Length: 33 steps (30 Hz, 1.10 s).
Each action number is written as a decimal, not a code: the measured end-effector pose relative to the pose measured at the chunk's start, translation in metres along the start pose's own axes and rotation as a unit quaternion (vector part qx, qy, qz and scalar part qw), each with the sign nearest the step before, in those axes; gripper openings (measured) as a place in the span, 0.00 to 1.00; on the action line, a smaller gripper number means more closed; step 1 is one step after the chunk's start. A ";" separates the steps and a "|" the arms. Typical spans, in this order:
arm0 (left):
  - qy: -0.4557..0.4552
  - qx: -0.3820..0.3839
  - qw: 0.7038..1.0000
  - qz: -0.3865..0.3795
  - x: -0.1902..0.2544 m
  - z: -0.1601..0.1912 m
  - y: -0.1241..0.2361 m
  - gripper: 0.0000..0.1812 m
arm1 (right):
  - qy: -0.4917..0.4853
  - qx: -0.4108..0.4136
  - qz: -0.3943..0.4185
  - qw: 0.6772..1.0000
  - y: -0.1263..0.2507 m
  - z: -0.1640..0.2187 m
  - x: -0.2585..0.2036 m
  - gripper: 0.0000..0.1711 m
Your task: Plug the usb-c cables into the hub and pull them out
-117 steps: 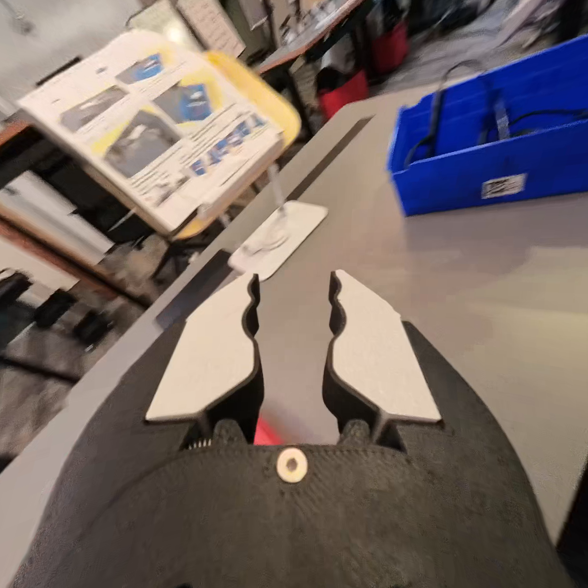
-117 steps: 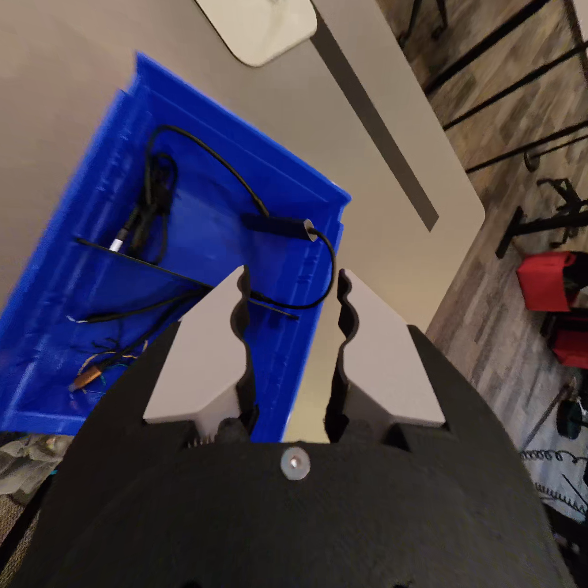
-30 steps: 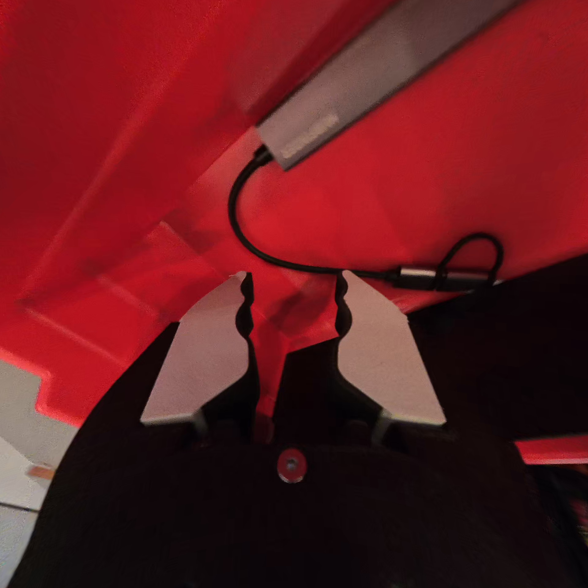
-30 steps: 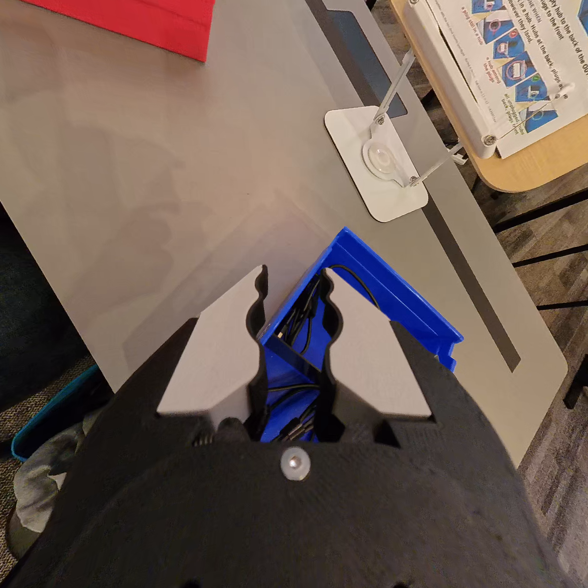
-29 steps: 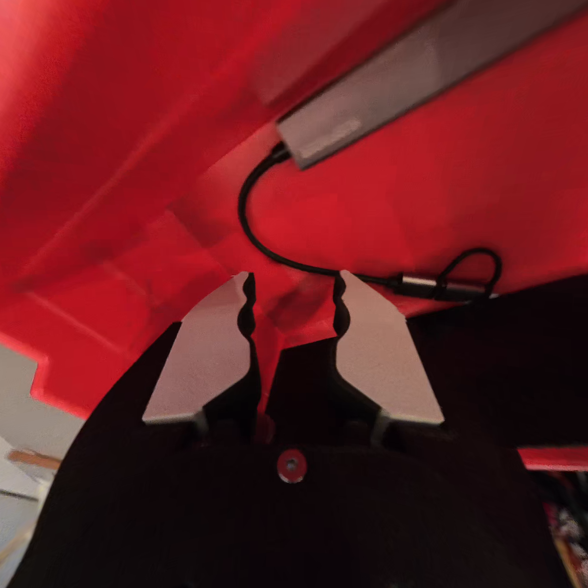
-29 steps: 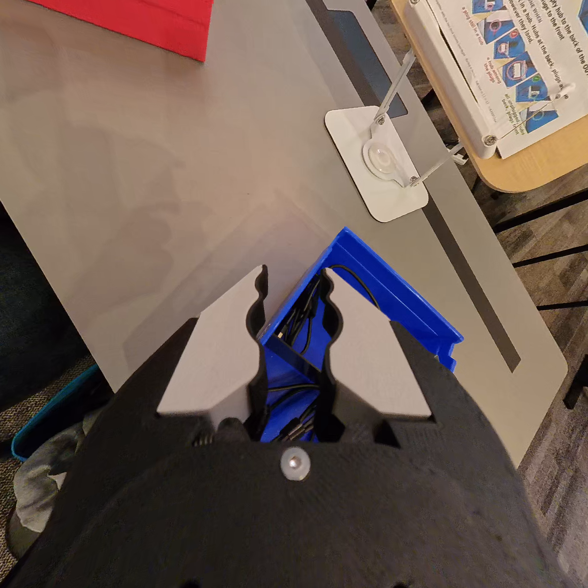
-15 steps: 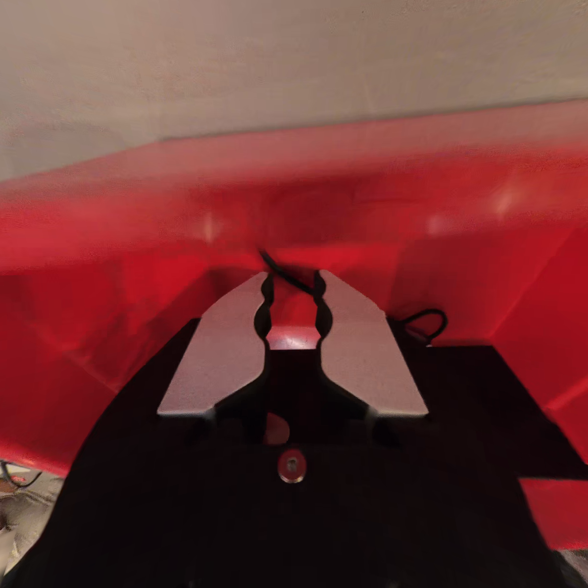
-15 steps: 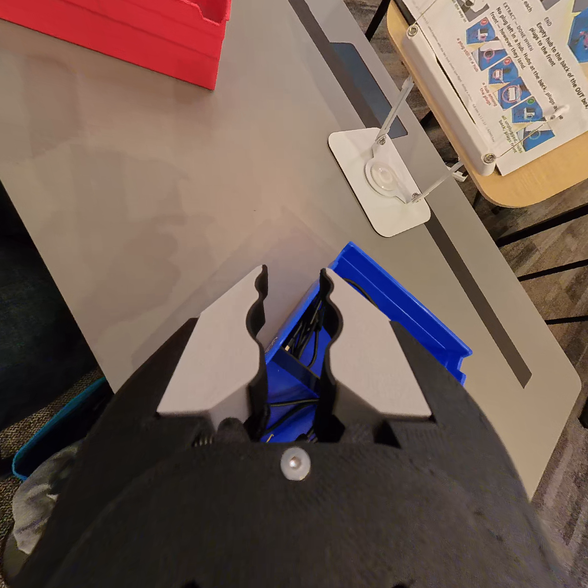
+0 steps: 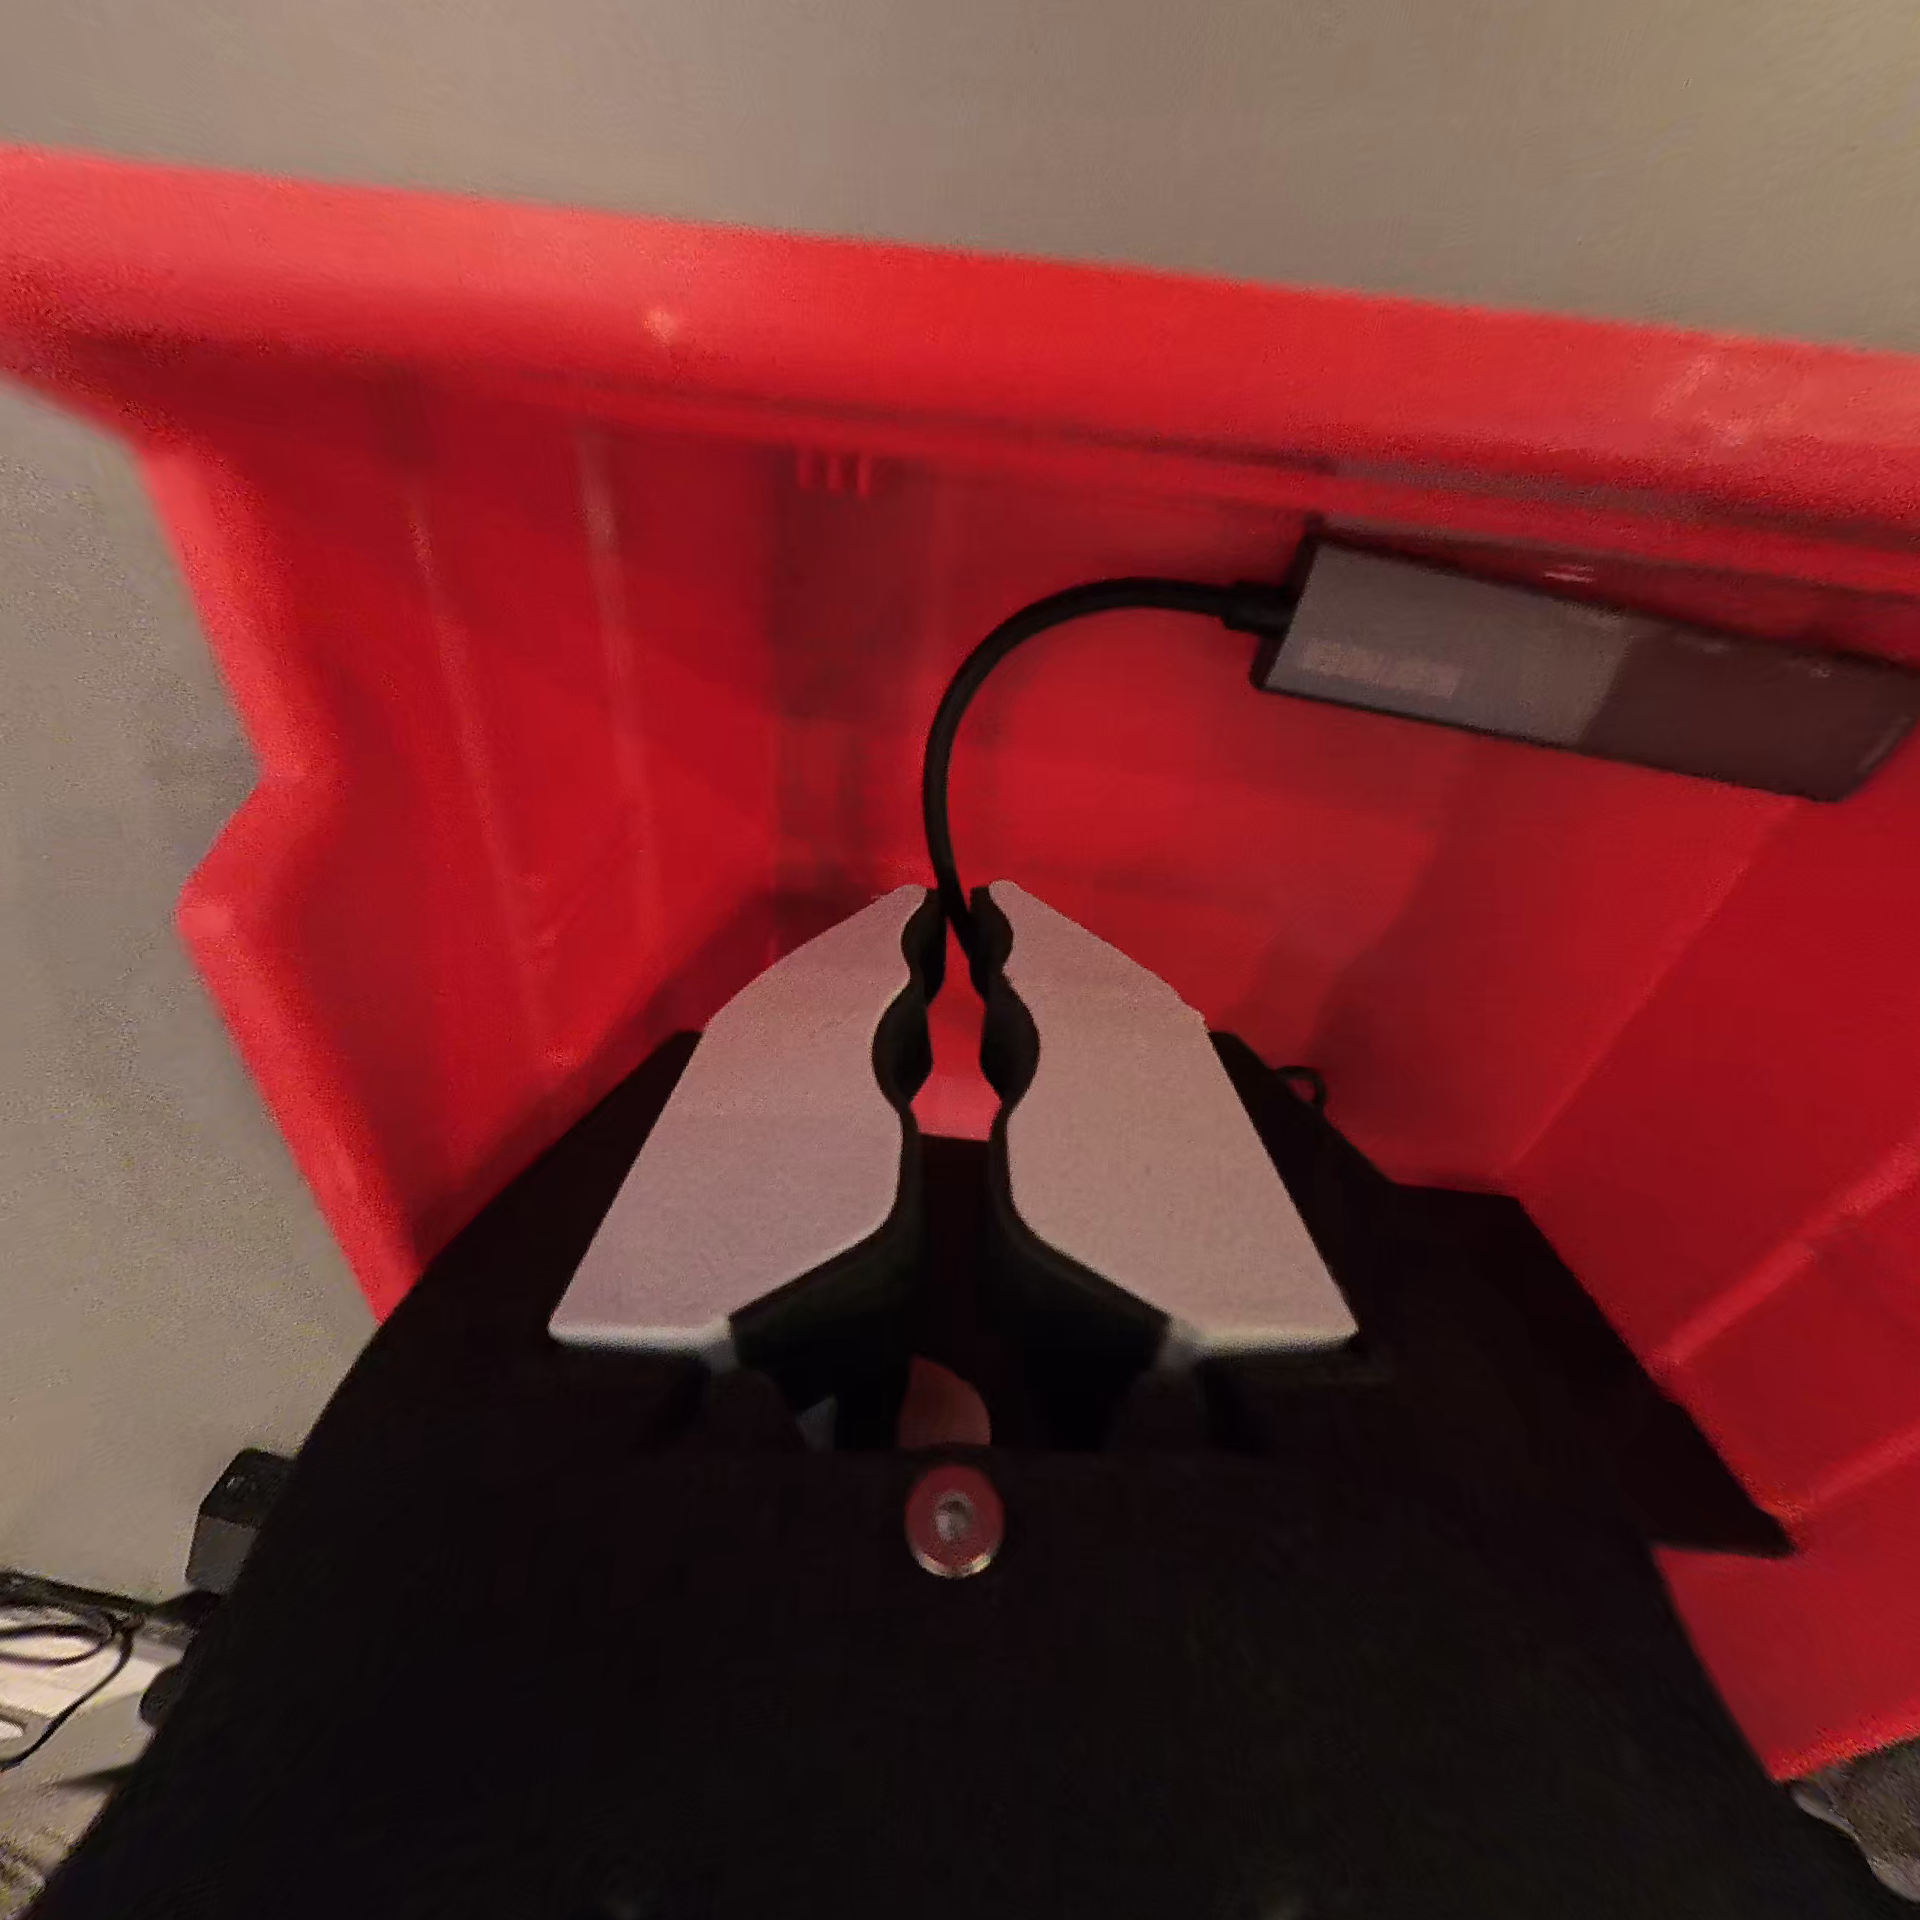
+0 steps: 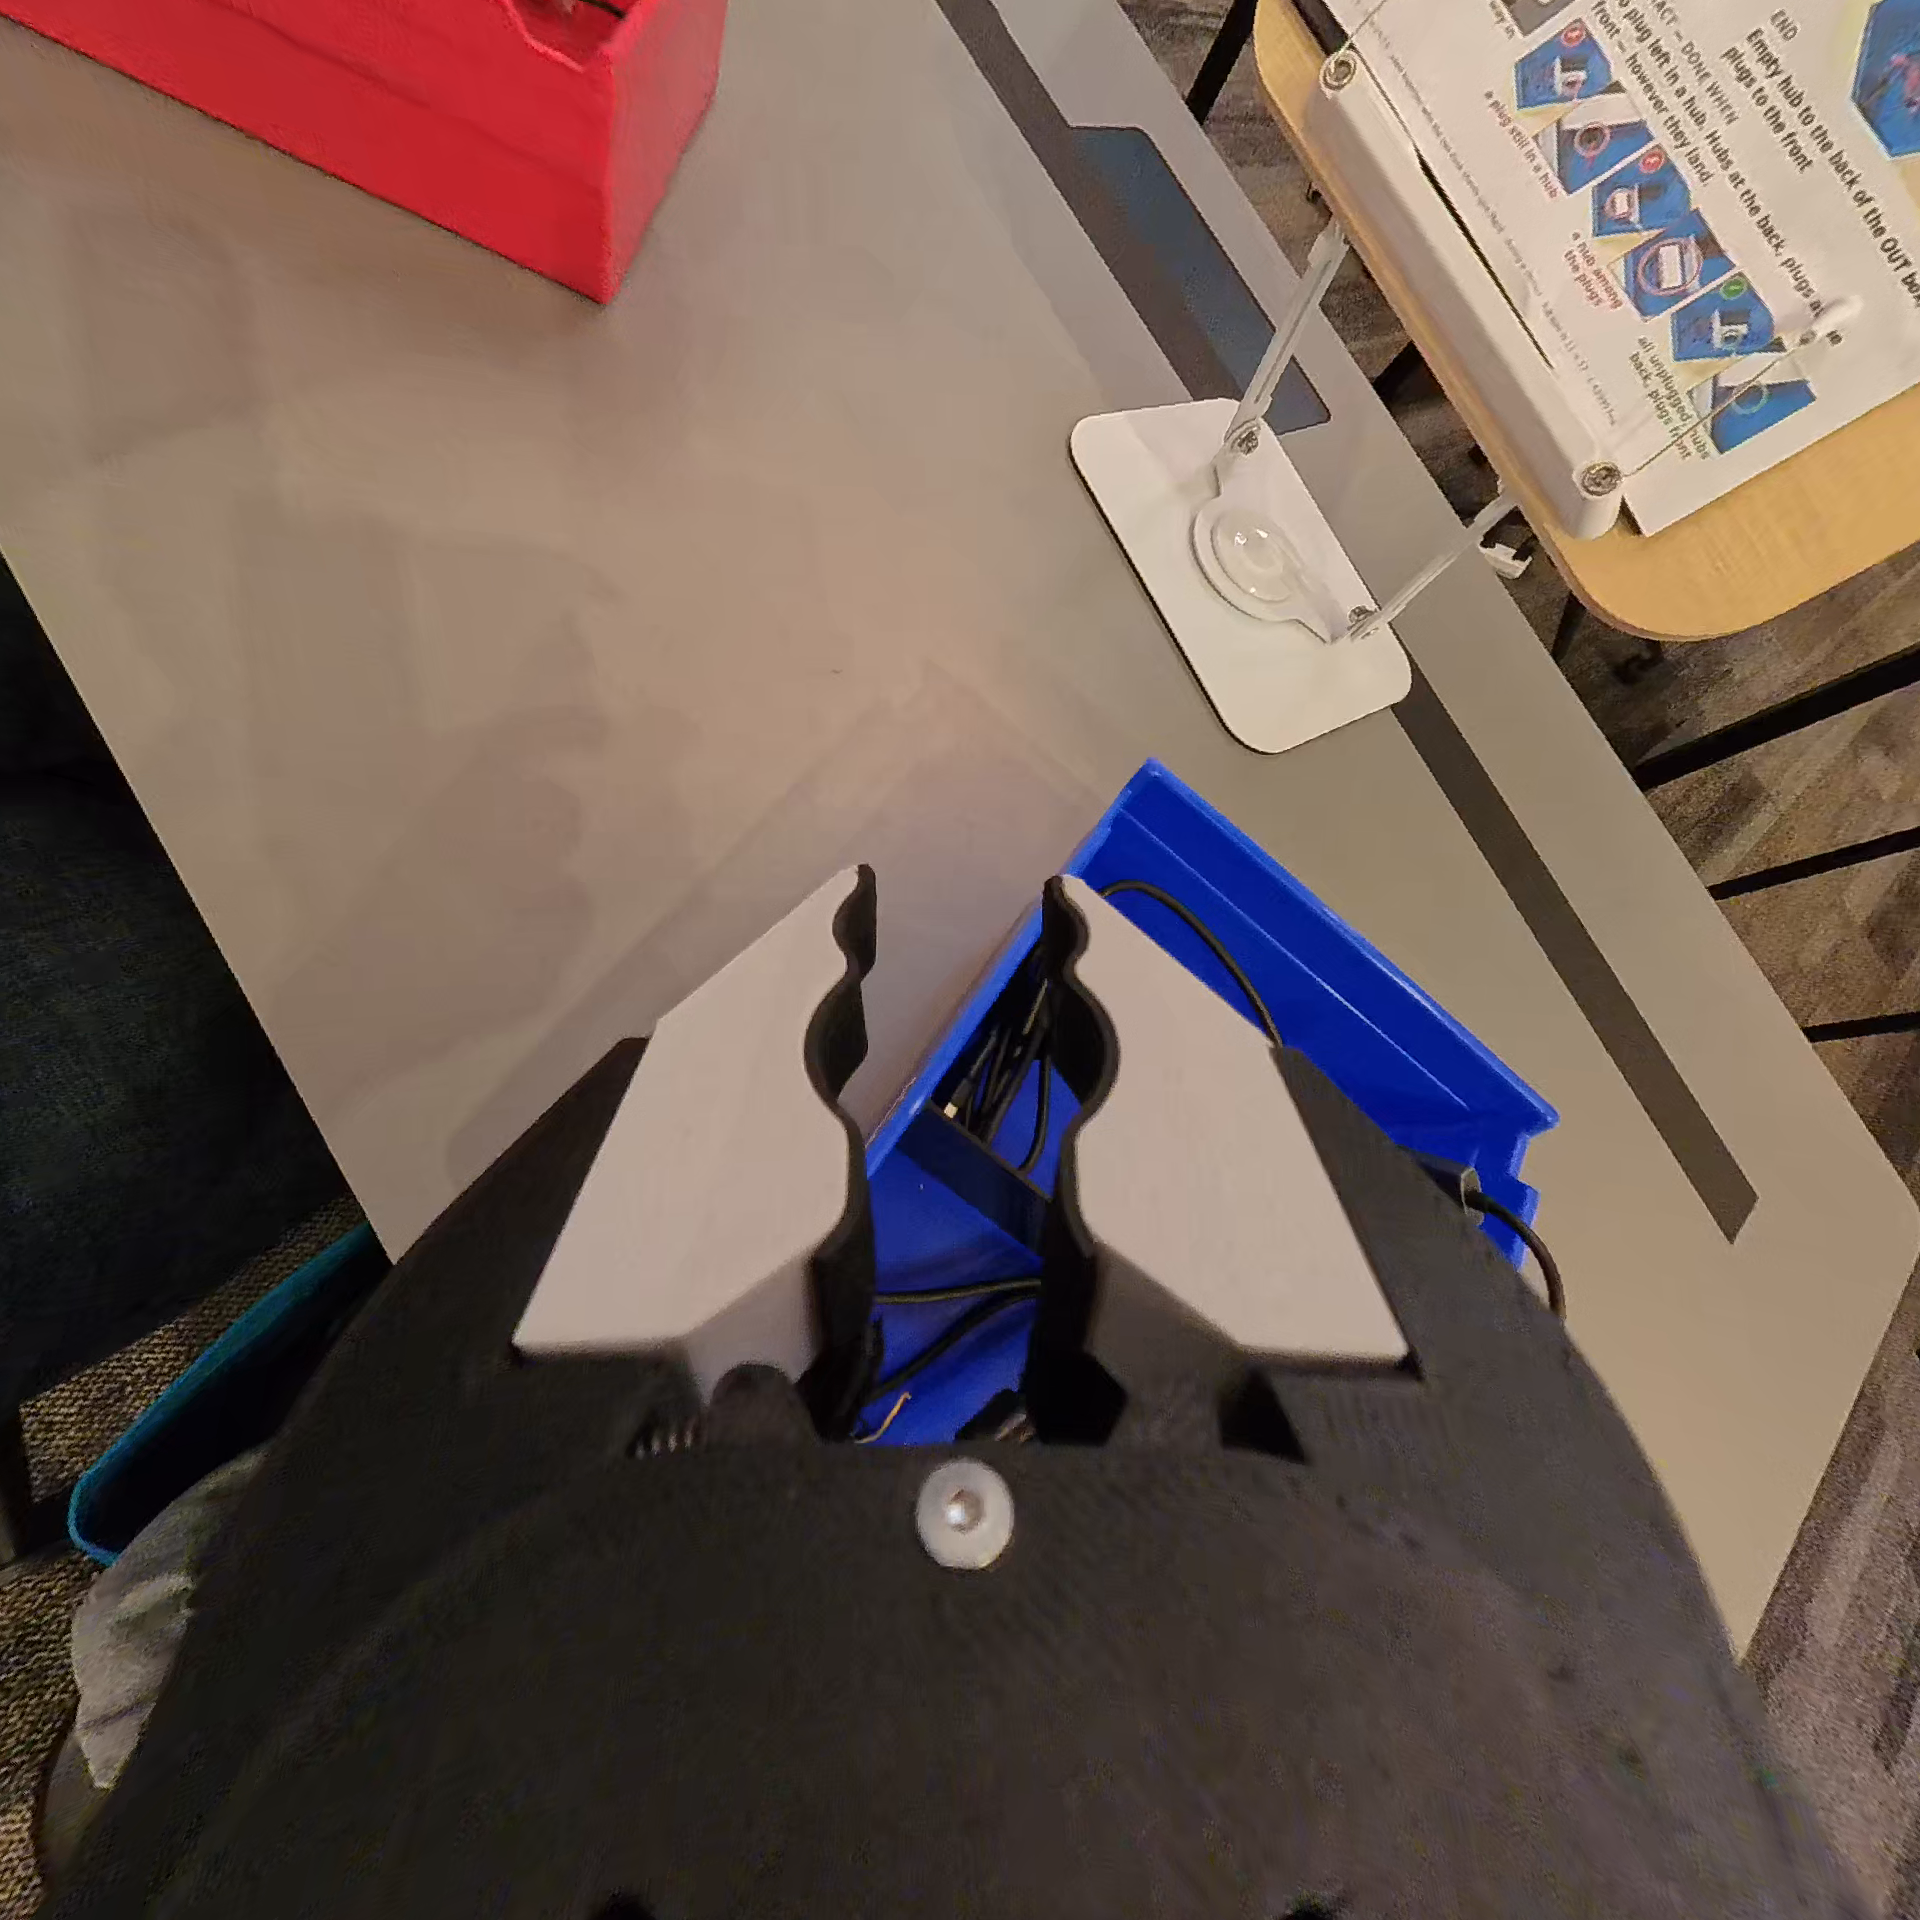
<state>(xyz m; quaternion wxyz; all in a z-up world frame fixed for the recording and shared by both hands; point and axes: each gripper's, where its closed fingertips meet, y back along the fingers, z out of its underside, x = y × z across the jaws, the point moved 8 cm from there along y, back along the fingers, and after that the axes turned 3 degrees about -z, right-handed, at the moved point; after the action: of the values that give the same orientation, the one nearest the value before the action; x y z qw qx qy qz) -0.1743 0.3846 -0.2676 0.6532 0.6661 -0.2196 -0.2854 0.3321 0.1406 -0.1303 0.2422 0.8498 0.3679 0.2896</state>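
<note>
- Left hand-held gripper [image 9: 958, 902] is nearly closed; its two grey fingers [image 9: 790, 1101] pinch the black cable [image 9: 966, 727] right at the tips
- that cable curves up and over to the grey hub [image 9: 1538, 675]; it joins the hub at the hub's left end
- the hub is inside the red bin [image 9: 623, 644], close under the bin's far rim; the picture is a bit blurry, so I cannot tell whether it rests on anything
- the red bin sits on the grey desk [image 9: 935, 94]
- right hand-held gripper [image 10: 956, 894] is open with a clear gap between its fingers; it holds nothing
- it hangs over the blue bin [image 10: 1330, 977]; thin black usb-c cables [image 10: 1003, 1049] lie in a heap inside that bin
- beyond the blue bin a white stand [image 10: 1236, 582] sits on the desk; a printed sheet [image 10: 1683, 208] lies on a wooden side table [image 10: 1714, 561] past the desk edge
</note>
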 end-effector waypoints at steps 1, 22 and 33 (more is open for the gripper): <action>-0.003 0.008 1.000 -0.003 0.000 0.000 0.004 0.02 | 0.000 0.001 -0.001 1.000 -0.001 -0.001 0.000 0.17; 0.046 0.336 0.936 -0.097 -0.004 0.036 0.178 0.01 | 0.005 0.014 -0.016 1.000 -0.006 -0.008 -0.016 0.17; -0.056 0.457 0.880 -0.115 0.090 0.027 0.269 0.01 | 0.002 0.023 -0.042 0.999 -0.016 -0.010 -0.042 0.21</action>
<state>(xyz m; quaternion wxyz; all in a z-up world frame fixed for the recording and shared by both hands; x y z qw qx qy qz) -0.1038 0.2911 -0.0077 0.2255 0.8939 -0.2837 -0.2639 0.2939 0.1200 -0.1461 0.2340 0.8385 0.4101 0.2720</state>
